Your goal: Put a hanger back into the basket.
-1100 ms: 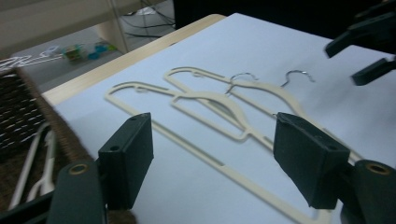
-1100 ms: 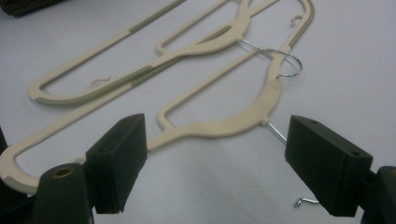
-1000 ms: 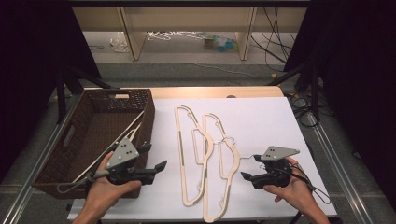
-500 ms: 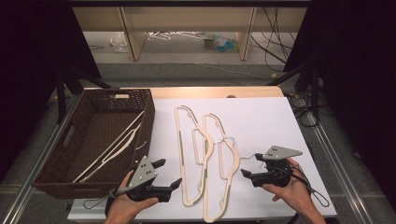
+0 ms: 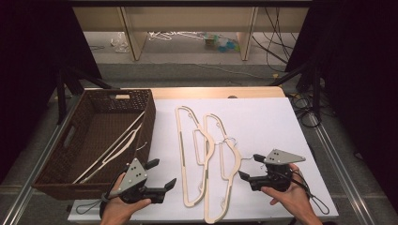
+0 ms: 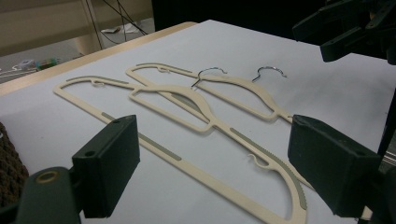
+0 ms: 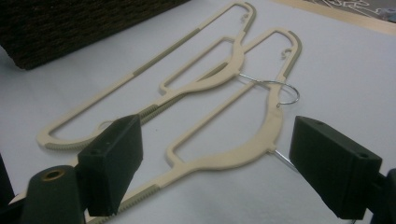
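Two cream plastic clothes hangers lie flat and partly overlapped on the white table cover (image 5: 277,122): the left hanger (image 5: 187,154) and the right hanger (image 5: 220,173), each with a metal hook; in the left gripper view the hooks (image 6: 210,72) curl up near the far edge of the pair. No brand, label or writing can be read on the hangers, grippers or basket. A dark brown wicker basket (image 5: 61,154) sits at the table's left, with another cream hanger (image 5: 117,145) lying inside along its floor. The left gripper (image 5: 162,176) is low over the near table edge just left of the hangers and in front of the basket's near right corner, jaws spread wide, having just been opening, nothing between them; its own view shows the hangers beyond the pads. The right gripper (image 5: 248,168) sits just right of the right hanger, jaws likewise spread and just widened, gripping nothing, the pads (image 7: 336,163) apart with the hanger's shoulder seen between them on the table.
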Tool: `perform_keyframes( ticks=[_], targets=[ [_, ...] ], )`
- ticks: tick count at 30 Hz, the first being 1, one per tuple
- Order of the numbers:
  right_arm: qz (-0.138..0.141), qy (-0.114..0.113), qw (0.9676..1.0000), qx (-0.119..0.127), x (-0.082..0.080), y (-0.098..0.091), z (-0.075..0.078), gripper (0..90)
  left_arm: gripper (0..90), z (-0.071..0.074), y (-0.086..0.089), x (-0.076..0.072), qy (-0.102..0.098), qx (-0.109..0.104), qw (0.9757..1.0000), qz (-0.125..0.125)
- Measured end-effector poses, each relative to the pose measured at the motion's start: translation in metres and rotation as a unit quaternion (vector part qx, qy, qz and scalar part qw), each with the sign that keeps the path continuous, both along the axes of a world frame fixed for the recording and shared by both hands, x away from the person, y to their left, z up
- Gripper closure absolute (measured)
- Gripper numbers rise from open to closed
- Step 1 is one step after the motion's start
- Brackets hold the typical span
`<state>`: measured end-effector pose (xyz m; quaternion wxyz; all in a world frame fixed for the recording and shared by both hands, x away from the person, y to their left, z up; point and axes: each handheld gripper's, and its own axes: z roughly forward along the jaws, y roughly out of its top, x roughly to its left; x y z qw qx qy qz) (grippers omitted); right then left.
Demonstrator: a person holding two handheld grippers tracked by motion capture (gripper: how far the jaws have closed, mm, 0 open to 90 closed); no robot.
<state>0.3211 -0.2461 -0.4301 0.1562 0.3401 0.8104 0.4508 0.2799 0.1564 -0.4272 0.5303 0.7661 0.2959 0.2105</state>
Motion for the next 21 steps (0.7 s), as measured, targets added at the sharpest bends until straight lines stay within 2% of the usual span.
perform_keyframes(
  ticks=[5,10,13,15,17,21],
  targets=[
    [0.004,0.001,1.0000,-0.007,-0.001,0.004,-0.001,17.8,16.5,-0.002,0.000,-0.001,0.004,-0.008,1.0000,-0.003],
    [0.004,0.002,0.9999,-0.016,0.000,0.012,-0.003,17.1,16.5,-0.002,0.002,-0.002,0.003,-0.002,1.0000,0.000],
    [0.005,0.005,0.9996,-0.026,0.000,0.020,-0.005,17.1,16.5,-0.002,0.002,-0.002,0.001,0.002,1.0000,-0.002],
    [0.007,0.007,0.9995,-0.031,0.002,0.027,-0.006,17.0,16.5,-0.004,0.001,-0.003,0.005,-0.004,1.0000,0.000],
    [0.008,0.010,0.9992,-0.037,0.004,0.034,-0.008,17.0,16.5,-0.004,0.002,-0.003,0.004,0.005,1.0000,-0.003],
    [0.015,0.016,0.9982,-0.055,0.011,0.050,-0.013,17.3,16.5,-0.006,0.002,-0.004,0.011,0.004,0.9999,0.000]
  ],
)
